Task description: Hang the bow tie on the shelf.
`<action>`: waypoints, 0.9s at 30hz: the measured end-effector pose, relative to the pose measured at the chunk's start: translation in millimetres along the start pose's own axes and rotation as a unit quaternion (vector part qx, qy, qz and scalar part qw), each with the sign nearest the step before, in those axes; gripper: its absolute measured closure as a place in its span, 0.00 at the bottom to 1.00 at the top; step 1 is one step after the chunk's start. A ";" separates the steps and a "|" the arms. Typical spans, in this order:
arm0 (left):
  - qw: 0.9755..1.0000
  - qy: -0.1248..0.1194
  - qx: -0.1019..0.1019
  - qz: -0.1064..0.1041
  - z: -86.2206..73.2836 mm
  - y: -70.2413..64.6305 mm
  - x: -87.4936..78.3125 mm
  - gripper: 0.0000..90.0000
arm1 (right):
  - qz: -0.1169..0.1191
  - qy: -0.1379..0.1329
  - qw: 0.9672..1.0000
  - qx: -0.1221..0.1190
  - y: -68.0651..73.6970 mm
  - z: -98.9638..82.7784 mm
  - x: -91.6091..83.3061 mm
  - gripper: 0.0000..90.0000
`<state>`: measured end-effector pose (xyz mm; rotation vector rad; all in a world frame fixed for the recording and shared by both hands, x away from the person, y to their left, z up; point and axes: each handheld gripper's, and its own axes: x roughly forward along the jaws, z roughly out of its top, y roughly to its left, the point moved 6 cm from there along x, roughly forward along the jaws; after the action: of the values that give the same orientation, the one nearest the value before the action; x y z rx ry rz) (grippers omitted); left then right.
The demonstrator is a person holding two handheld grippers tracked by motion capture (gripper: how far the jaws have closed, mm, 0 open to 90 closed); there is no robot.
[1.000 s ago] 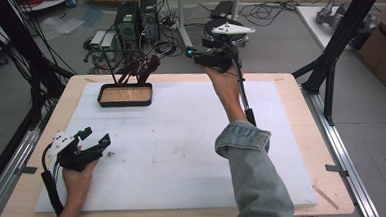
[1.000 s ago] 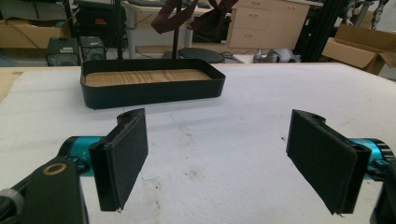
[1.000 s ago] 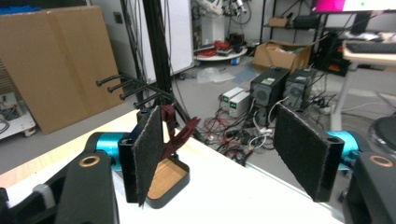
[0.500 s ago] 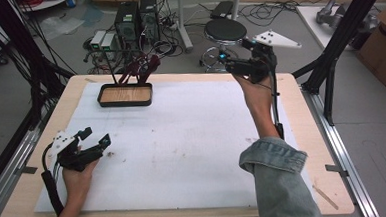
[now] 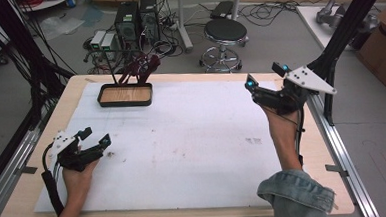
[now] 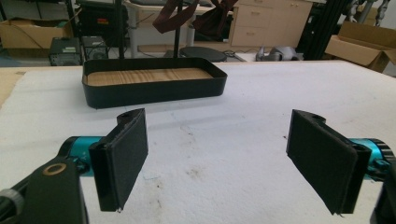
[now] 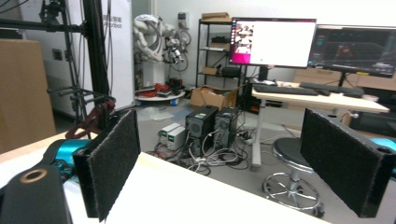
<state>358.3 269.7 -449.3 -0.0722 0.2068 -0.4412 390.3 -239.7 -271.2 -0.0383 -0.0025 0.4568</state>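
– From my screen, the tray (image 6: 154, 88) ahead of my left gripper (image 6: 217, 163) has black walls and a light wood-grain floor.

– And your grippers?

– The pads (image 6: 123, 158) are black, the joints behind them turquoise. Under my left gripper the mat (image 5: 192, 138) is white with faint brown stains.

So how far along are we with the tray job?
Nothing looks done yet: the black tray with a wooden floor sits empty at the far left of the white mat. Nothing is in hand either; the left gripper and right gripper are both open and empty. Any picking and placing is still ahead.
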 end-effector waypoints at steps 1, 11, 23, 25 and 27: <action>1.000 0.000 0.000 0.000 0.0 0.0 0.0 0.23 | -0.003 0.000 1.000 0.000 -0.2 -3.3 -3.7 0.13; 1.000 0.002 0.003 0.003 -0.2 -0.1 0.1 0.23 | -0.015 0.005 1.000 0.021 0.9 -55.2 -38.4 0.13; 1.000 0.003 0.004 0.006 -0.4 -0.3 0.1 0.23 | -0.023 0.023 0.998 0.046 9.4 -117.2 -59.1 0.13; 1.000 0.004 0.003 0.007 -0.4 -0.6 0.1 0.23 | -0.025 0.032 0.999 0.036 10.0 -128.1 -60.3 0.13; 1.000 0.004 0.004 0.007 -0.5 -0.5 0.1 0.23 | -0.023 0.039 0.998 0.039 11.2 -134.8 -61.6 0.13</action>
<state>358.1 269.2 -449.7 -0.0620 0.2129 -0.4285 331.6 -261.7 -406.0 0.0207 0.0909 0.4082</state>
